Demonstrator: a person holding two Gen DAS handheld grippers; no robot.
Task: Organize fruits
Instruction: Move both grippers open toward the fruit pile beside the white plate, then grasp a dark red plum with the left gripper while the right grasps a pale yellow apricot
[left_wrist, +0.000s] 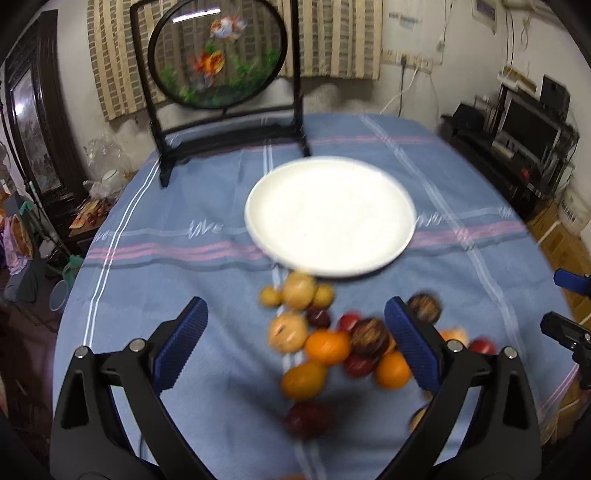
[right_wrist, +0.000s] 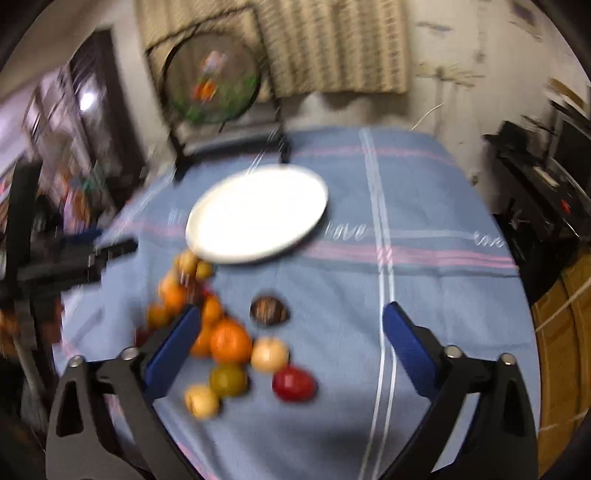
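Both tools (left_wrist: 295, 317) (right_wrist: 288, 317) spread wide; white plate (left_wrist: 328, 218) bare, fruits (left_wrist: 328, 347) beside it.

Each gripper (left_wrist: 295, 325) (right_wrist: 288, 326): black arms, ribbed blue pads, silver screws.

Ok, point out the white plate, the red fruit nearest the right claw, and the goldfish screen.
white plate (left_wrist: 328, 218): left wrist view, bare centre of the dish.
red fruit (right_wrist: 294, 384): right wrist view, middle of its skin.
goldfish screen (left_wrist: 218, 55): left wrist view, round panel inside the black frame.
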